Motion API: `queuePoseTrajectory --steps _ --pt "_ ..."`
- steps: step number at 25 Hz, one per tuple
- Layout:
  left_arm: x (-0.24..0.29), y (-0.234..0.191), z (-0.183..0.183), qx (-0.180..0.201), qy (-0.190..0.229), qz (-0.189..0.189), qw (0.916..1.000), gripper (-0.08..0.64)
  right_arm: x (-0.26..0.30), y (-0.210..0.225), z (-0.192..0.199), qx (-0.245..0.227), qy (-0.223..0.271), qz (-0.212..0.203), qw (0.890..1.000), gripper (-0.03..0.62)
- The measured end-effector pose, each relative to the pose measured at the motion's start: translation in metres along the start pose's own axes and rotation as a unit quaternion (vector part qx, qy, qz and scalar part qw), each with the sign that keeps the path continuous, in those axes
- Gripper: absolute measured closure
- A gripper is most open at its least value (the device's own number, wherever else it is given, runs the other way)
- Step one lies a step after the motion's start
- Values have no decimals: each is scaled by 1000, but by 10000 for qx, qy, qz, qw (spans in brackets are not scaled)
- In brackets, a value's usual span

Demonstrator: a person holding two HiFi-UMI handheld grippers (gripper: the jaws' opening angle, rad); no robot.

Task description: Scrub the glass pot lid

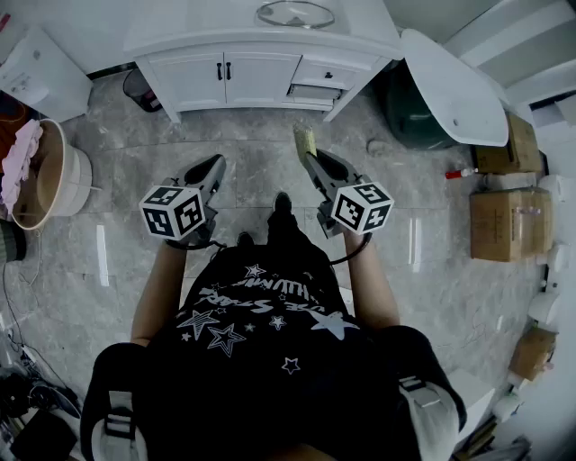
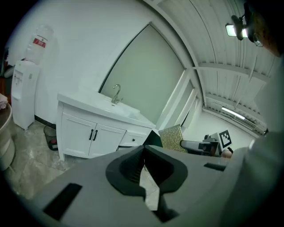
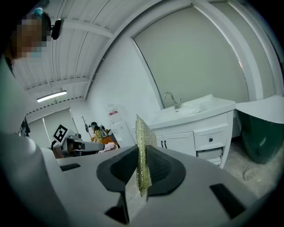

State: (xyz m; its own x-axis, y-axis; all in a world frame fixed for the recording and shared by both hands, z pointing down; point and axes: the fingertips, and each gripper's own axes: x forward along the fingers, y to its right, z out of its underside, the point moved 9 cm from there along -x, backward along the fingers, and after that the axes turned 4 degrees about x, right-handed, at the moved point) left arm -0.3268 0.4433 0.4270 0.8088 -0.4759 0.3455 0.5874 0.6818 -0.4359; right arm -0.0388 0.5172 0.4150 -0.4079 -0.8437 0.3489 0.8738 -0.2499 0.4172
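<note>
Head view | glass lid (image 1: 295,13) on vanity (image 1: 193,25) | right hand-held gripper (image 1: 311,162) clamps sponge (image 1: 304,140); left hand-held gripper (image 1: 214,166) closed

No wording legible anywhere. White lettering among stars on the black shirt (image 1: 261,356), upside down and too warped to read. Red label on the water bottle (image 2: 38,43), print too small. Black-and-white square markers on the cubes of the left gripper (image 1: 217,163) and right gripper (image 1: 311,160), patterns only.
</note>
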Motion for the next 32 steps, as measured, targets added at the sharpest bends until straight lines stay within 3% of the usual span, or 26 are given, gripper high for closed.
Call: queuePoseTrajectory --steps 13,20,32 --pt "-4 -5 4 -49 -40 -22 10000 551 14 -9 3 -47 -74 -102 9999 531" --pt "-10 -12 3 -80 -12 -60 9999 551 18 -15 -5 -41 166 -220 9996 529" --pt "23 -28 -11 -166 -133 -113 9997 551 52 18 -15 93 -12 -333 9994 528"
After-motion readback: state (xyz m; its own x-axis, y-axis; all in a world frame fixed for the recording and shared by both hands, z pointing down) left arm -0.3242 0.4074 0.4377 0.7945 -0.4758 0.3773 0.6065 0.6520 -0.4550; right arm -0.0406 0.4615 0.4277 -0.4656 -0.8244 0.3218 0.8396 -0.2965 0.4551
